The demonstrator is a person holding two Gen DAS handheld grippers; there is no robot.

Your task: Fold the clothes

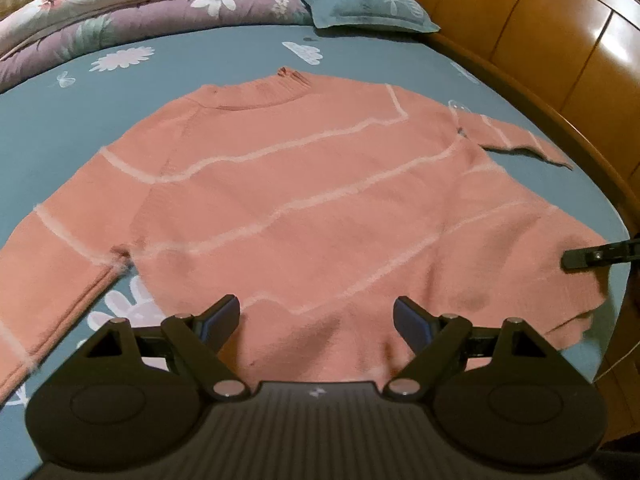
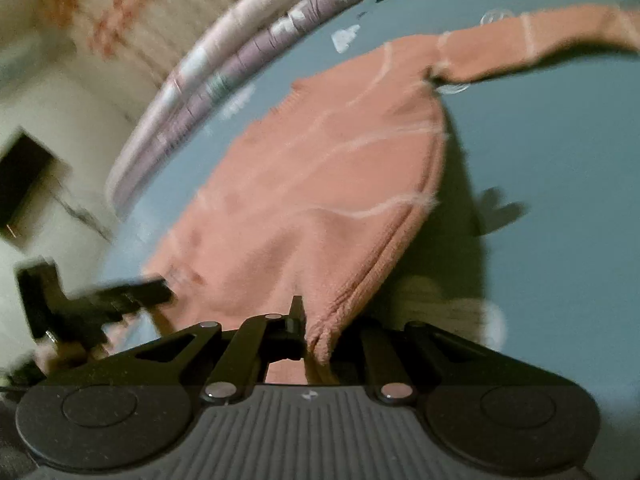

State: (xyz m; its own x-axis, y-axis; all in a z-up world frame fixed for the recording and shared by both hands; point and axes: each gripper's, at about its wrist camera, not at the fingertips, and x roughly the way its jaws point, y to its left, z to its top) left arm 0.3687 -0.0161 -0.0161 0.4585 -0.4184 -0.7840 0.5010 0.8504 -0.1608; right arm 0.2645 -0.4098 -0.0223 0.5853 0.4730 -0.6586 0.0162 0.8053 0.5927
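Jaws, left wrist view: left gripper [image 1: 316,316] spread wide, nothing between the blue-padded fingers [image 1: 218,318], poised above the lower hem of the pink sweater [image 1: 304,200]. Sweater: salmon knit with pale wavy stripes, laid flat and face up on the teal floral bedsheet [image 1: 240,52], collar away from the camera, sleeves out to both sides. Right gripper [image 1: 592,256]: dark tip only, at the sweater's right hem corner; its jaw state cannot be told from this view. Folded floral quilt [image 1: 120,12] and teal pillow [image 1: 360,0] at the far end; wooden bed frame [image 1: 560,60] along the right. Jaws, right wrist view (blurred): right gripper [image 2: 310,332] closed on the sweater's ribbed hem edge [image 2: 348,292], fabric bunched and lifted off the sheet there. Left gripper [image 2: 100,300] seen as a dark blurred shape at lower left, beside the hem.
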